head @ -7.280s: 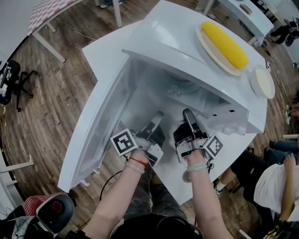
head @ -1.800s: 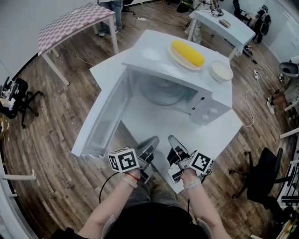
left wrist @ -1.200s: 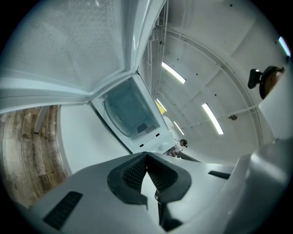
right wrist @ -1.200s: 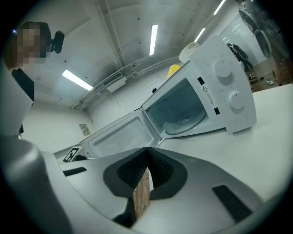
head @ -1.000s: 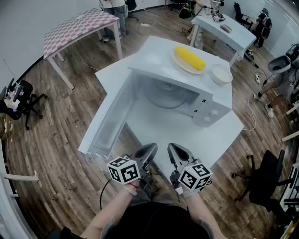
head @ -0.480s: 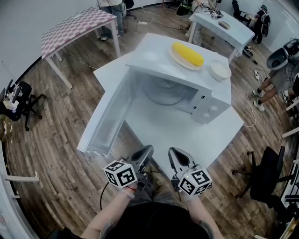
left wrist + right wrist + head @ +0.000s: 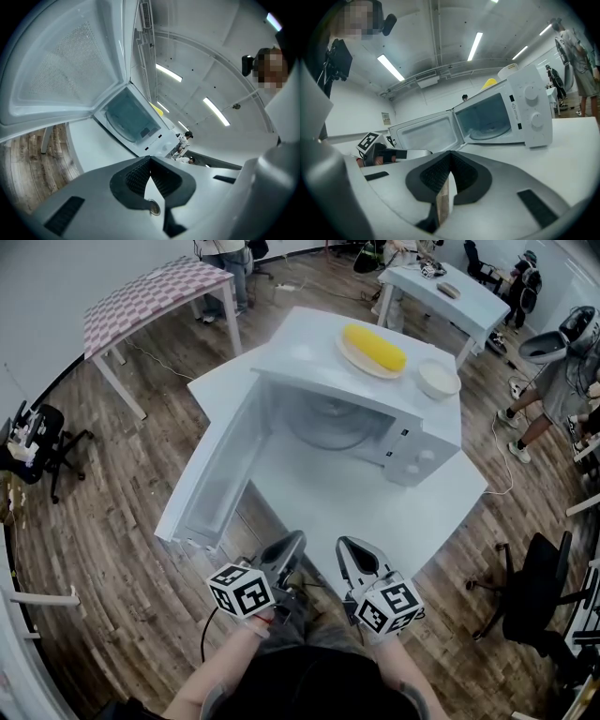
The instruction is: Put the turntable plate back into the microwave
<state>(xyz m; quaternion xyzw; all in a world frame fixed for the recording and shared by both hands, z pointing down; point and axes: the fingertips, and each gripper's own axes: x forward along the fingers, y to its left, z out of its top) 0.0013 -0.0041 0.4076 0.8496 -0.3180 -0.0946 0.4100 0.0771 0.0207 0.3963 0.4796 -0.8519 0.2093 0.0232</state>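
Observation:
The white microwave [image 7: 375,418] stands on a white table [image 7: 412,512] with its door [image 7: 211,474] swung open to the left. The glass turntable plate [image 7: 328,427] lies flat inside the cavity, and the right gripper view also shows this plate [image 7: 490,133] there. My left gripper [image 7: 295,540] and right gripper [image 7: 344,546] hover side by side off the table's near edge, well short of the microwave. Both are shut with nothing between the pads. The left gripper [image 7: 150,159] points up at the open door; the right gripper [image 7: 450,153] points at the cavity.
A plate with a yellow corn cob [image 7: 373,346] and a white bowl [image 7: 438,379] sit on top of the microwave. A checkered table [image 7: 150,296] is at the far left, another white table [image 7: 450,292] behind. An office chair [image 7: 534,596] and a person [image 7: 562,381] are on the right.
Both grippers have come out of the microwave cavity and back past the table's near edge. The plate stays inside. Over the last second they have hardly moved.

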